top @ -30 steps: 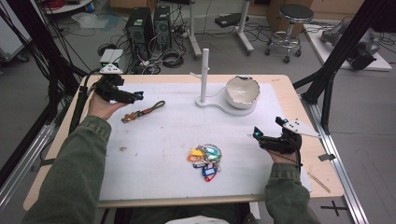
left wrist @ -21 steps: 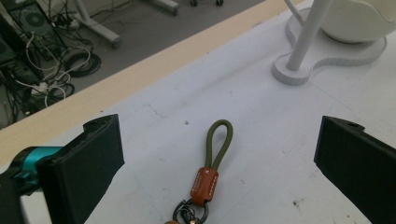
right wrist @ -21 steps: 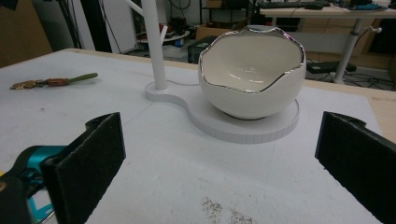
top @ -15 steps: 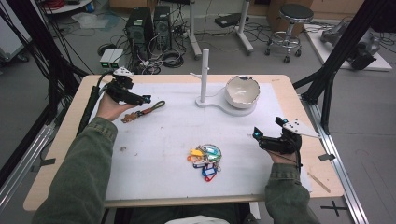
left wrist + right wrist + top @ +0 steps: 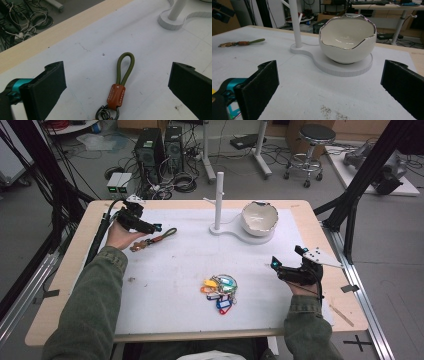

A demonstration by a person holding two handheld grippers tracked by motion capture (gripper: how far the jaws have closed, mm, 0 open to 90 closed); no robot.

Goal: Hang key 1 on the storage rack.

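Here the left claw (image 5: 113,87) stands wide open, empty, straddling the cord keychain (image 5: 119,88) lying flat on the bench (image 5: 37,37). Nearest the claw sit its metal rings, then a stiff brown leather tab, then a soft olive cord loop pointing toward the white post stand (image 5: 172,18). It looks light and floppy; the leather tab seems the firmest hold. The right claw (image 5: 274,264), also open, idles well away from the keychain.
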